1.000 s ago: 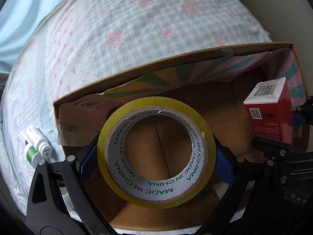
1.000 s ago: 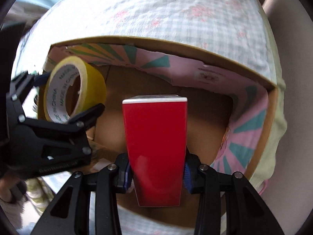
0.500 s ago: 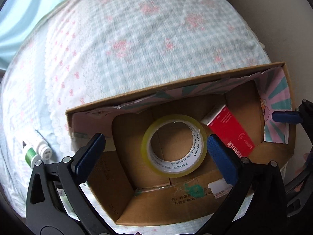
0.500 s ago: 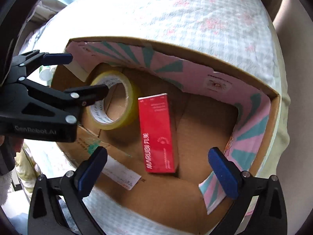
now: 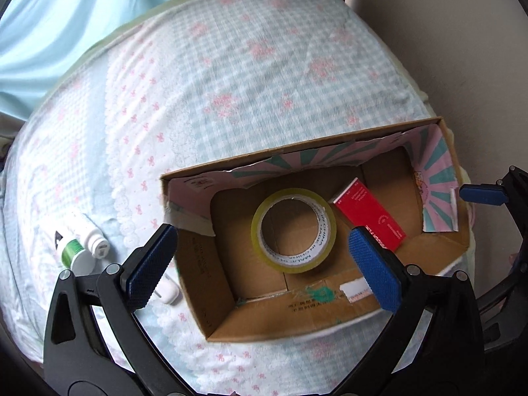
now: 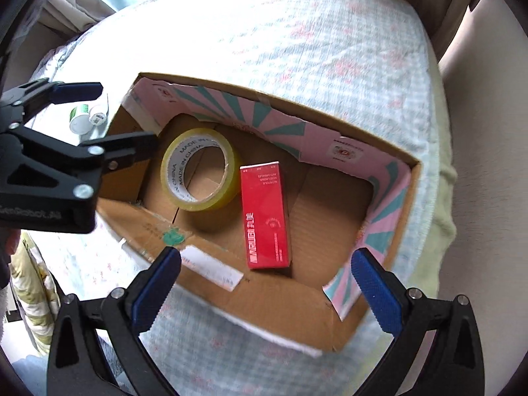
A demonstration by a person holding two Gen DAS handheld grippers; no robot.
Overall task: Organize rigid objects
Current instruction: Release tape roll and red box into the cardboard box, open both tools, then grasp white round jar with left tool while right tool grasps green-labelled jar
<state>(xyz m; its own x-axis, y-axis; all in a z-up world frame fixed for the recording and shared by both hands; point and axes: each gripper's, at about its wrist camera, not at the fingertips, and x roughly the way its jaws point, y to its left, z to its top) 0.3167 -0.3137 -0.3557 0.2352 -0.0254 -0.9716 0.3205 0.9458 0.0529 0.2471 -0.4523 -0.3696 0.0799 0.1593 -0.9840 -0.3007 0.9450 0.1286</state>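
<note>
Cardboard box point(image 6: 389, 310): tape roll point(image 6: 199, 173) and red carton point(image 6: 265, 217) now deposited, touching. Left claw point(image 5: 264, 265), right claw point(image 6: 267, 288): just opened wide, empty. Bottles point(image 5: 82, 247) on bed remain.

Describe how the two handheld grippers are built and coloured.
Both match. The left gripper and the right gripper have black plastic arms shaped as open triangular frames, joined with silver screws. Each jaw ends in a blue pad with a fine knurled texture. White lettering marks the left gripper's side in the right wrist view; it is partly cut off.
</note>
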